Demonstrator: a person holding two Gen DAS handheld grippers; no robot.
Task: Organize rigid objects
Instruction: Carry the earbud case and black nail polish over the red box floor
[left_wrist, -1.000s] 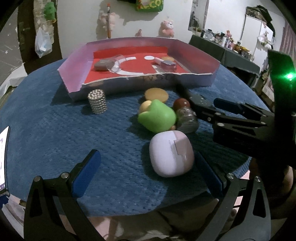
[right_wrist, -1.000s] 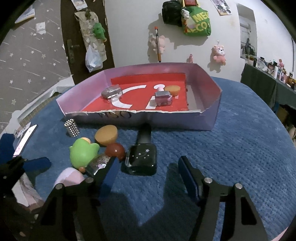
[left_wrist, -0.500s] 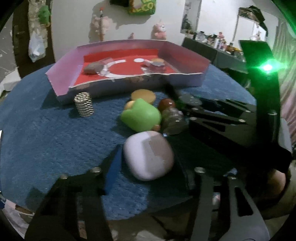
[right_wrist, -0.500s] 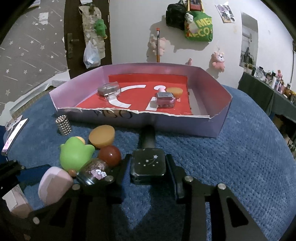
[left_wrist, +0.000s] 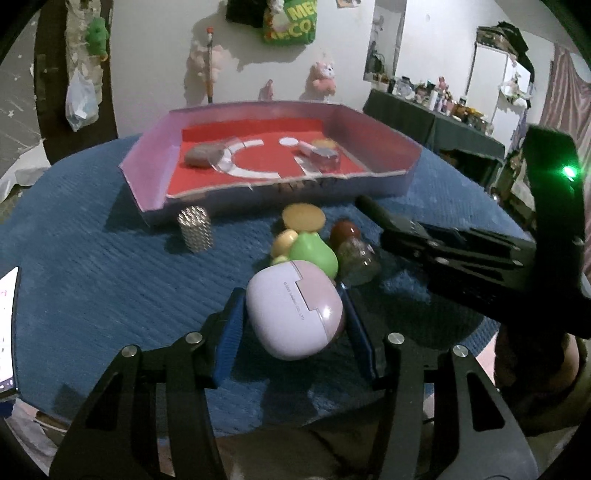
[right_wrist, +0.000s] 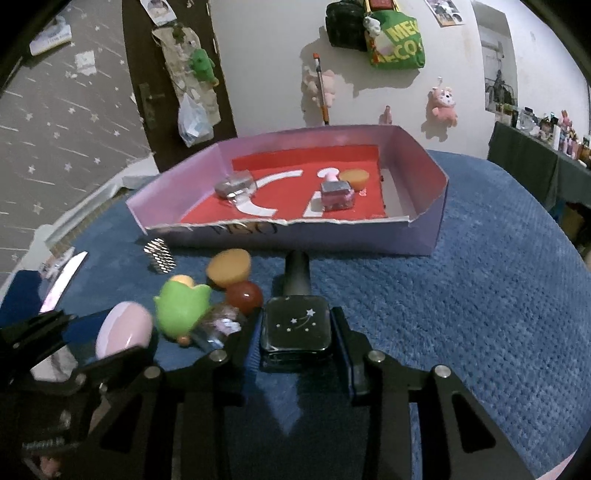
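Over blue carpet, left gripper clamps lilac case, right gripper pinches black bottle.

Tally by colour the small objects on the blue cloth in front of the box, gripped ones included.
Silver: 1, bead cylinder
Orange: 1, disc
Green: 1, toy, yellowish bit counted with it
Red-brown: 1, ball
Clear: 1, clear bottle
Lilac: 1, case, in left gripper
Black: 1, black bottle, in right gripper
Total: 7
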